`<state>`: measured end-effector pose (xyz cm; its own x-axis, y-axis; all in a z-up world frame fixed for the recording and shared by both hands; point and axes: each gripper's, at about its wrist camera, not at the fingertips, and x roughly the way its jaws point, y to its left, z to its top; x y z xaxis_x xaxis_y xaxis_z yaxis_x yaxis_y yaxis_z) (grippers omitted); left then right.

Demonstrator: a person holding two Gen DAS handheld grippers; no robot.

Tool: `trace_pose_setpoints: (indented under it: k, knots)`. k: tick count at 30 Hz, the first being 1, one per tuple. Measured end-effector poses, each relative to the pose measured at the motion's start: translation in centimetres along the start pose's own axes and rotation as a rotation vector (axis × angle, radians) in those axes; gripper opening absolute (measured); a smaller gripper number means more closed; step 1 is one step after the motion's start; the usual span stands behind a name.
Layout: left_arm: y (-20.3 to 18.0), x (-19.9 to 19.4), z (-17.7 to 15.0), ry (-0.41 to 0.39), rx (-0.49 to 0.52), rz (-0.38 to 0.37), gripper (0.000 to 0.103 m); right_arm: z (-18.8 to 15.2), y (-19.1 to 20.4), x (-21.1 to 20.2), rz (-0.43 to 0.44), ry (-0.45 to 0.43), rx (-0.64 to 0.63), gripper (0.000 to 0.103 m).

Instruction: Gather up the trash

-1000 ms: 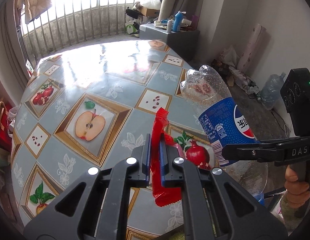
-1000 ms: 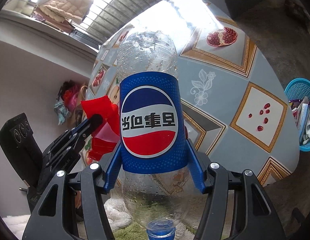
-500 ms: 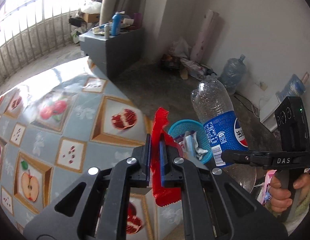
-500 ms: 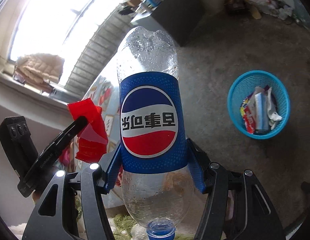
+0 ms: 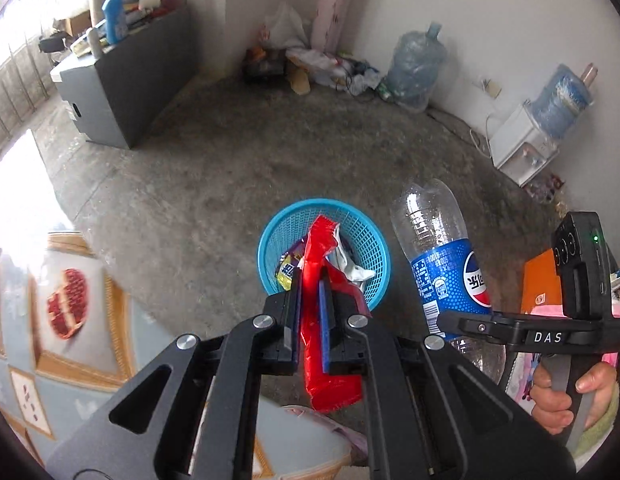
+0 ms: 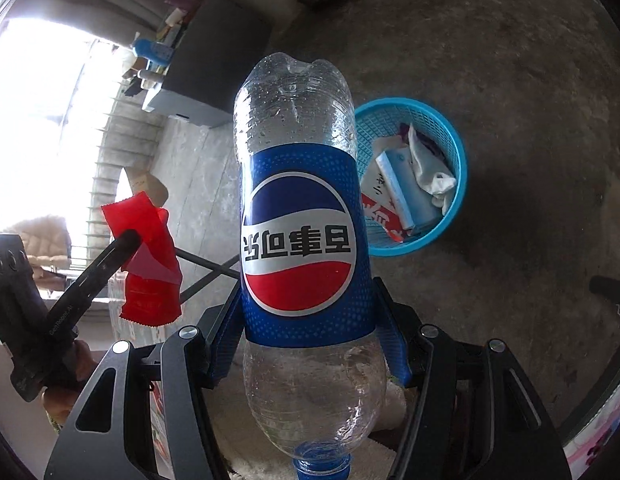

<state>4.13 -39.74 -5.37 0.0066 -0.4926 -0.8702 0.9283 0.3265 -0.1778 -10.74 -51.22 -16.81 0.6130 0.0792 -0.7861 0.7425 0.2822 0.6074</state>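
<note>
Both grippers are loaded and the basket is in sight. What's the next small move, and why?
Probably carry the left gripper a little further over the basket before opening. It is shut on the red wrapper, which lines up with the basket only by view; the right gripper holds the bottle beside it.

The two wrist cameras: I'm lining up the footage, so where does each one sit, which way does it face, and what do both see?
Left wrist: sits on the left gripper, looks down at the concrete floor and the blue plastic mesh basket; its fingers pinch a red plastic wrapper; the person's right hand shows.
Right wrist: sits on the right gripper, faces down; its fingers clamp an upside-down clear cola bottle with a blue label.
Shared: basket, wrapper, bottle, each other's gripper.
</note>
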Motion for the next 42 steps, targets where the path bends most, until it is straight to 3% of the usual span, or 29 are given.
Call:
trace_pose_setpoints:
  k: [4,6,8,11,15,21,30,36,40,42]
  knots:
    - [-1.1,3.9,2.0,0.041,0.018,0.014,0.006,2.4,-1.6,2.5,0.017,0.042,0.035,0.060]
    - [-1.3,5.7,2.9,0.053,0.023,0.025,0.019,4.4,-2.2,4.4,0.005,0.063,0.045,0.062]
    - [-1.2,7.6,3.8,0.055,0.019,0.053,0.051,6.4,-3.3,6.7,-0.020,0.082,0.047,0.075]
    - [-0.9,9.6,4.6,0.061,-0.001,0.112,0.052,8.6,-6.1,9.5,-0.126,0.057,0.092,0.076]
    - [0.6,8.9,4.3,0.042,-0.027,0.086,0.052,8.5,-7.5,10.2,-0.138,0.024,0.122,0.076]
    - [1.4,6.0,3.3,0.004,-0.020,0.064,0.052,7.0,-7.9,8.9,-0.146,-0.029,0.111,0.076]
    - [1.9,-1.5,0.6,-0.125,-0.067,0.026,0.052,4.6,-6.3,4.4,-0.179,-0.115,0.031,0.076]
    - [4.7,-7.8,-3.8,-0.229,-0.114,0.097,0.060,2.6,-2.4,1.4,-0.198,-0.185,-0.087,0.076]
    - [7.4,-11.7,-7.4,-0.274,-0.198,0.155,0.061,0.8,1.1,0.0,-0.173,-0.216,-0.178,0.076]
    - [8.5,-13.4,-9.0,-0.296,-0.234,0.177,0.067,-0.1,3.1,-0.4,-0.157,-0.231,-0.242,0.076]
